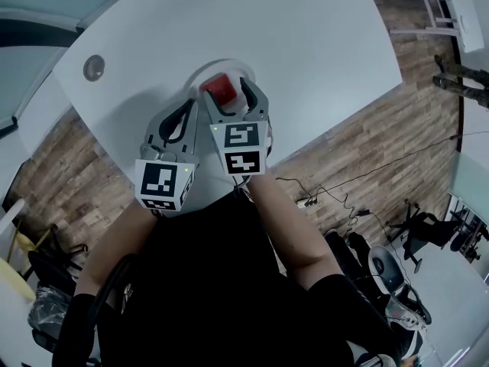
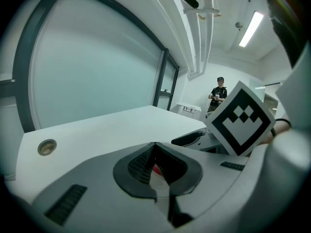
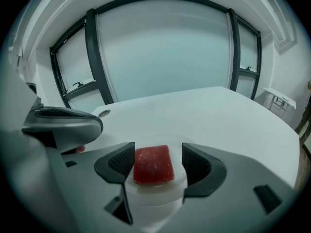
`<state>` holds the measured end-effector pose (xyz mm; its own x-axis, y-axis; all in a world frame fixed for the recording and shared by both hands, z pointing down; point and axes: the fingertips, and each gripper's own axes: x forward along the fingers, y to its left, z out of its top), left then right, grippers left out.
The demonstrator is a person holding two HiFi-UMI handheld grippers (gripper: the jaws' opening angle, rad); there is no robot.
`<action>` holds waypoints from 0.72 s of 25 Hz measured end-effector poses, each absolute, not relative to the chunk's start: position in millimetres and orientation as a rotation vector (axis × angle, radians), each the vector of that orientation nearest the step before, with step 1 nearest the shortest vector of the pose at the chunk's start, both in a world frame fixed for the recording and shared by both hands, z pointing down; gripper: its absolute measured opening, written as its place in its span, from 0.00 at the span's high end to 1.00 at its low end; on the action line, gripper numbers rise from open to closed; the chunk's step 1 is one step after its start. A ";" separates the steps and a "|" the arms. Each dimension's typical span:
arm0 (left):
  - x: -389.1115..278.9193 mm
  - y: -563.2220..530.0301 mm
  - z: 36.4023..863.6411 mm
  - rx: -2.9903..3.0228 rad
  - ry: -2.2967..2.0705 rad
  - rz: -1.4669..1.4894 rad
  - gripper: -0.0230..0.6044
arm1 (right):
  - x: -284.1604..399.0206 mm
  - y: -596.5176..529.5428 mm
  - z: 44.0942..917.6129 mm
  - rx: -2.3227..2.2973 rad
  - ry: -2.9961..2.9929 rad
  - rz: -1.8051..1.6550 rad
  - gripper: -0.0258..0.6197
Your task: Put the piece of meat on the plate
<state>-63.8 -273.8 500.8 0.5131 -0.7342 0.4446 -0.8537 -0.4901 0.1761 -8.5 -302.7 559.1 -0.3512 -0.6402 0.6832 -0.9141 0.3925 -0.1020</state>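
A red, block-shaped piece of meat (image 1: pixel 220 88) lies on a small white plate (image 1: pixel 200 72) near the front edge of the white round table (image 1: pixel 252 29). My right gripper (image 1: pixel 227 91) is open, one jaw on each side of the meat (image 3: pixel 153 164), with a narrow gap at each pad. The plate (image 3: pixel 156 191) shows under the meat. My left gripper (image 1: pixel 192 102) is shut with nothing in it, just left of the plate. Its closed tips (image 2: pixel 154 145) hide most of the plate; only a sliver of red shows behind them.
A round cable grommet (image 1: pixel 94 67) sits in the table at the far left. The table edge runs close to my body, over wood floor (image 1: pixel 367 136) with cables (image 1: pixel 336 197) and chairs at right. A person (image 2: pixel 218 94) stands far across the room.
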 end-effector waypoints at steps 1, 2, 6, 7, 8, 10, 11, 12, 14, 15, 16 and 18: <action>-62.9 -273.0 499.7 2.388 -1.314 0.439 0.96 | -7.8 -301.4 557.6 1.327 -2.110 0.652 0.49; -62.1 -272.0 498.7 2.390 -1.314 0.436 0.96 | -7.6 -300.1 556.2 1.328 -2.118 0.655 0.49; -60.2 -268.6 494.0 2.405 -1.314 0.426 0.96 | -10.5 -294.9 549.5 1.326 -2.163 0.676 0.49; -60.2 -267.5 492.8 2.409 -1.313 0.426 0.96 | -11.6 -293.4 547.7 1.324 -2.171 0.677 0.49; -60.3 -266.4 491.7 2.413 -1.312 0.426 0.96 | -12.1 -291.8 546.3 1.324 -2.175 0.678 0.49; -60.5 -264.1 489.9 2.417 -1.311 0.425 0.96 | -11.1 -288.9 544.3 1.329 -2.175 0.676 0.49; -60.7 -263.0 489.2 2.418 -1.312 0.425 0.96 | -10.0 -287.8 543.4 1.335 -2.174 0.672 0.49; -60.8 -261.9 488.7 2.418 -1.312 0.424 0.96 | -8.7 -287.0 542.6 1.343 -2.170 0.667 0.49; -60.6 -259.6 487.7 2.419 -1.312 0.424 0.96 | -5.7 -286.0 540.4 1.363 -2.163 0.647 0.58; -60.2 -258.1 487.0 2.420 -1.311 0.425 0.96 | -4.6 -285.2 538.9 1.369 -2.161 0.638 0.59; -59.8 -256.6 486.0 2.423 -1.311 0.425 0.96 | -4.3 -284.0 537.4 1.371 -2.163 0.634 0.60; -59.3 -254.1 483.4 2.431 -1.314 0.424 0.96 | -4.5 -281.4 534.7 1.373 -2.167 0.631 0.61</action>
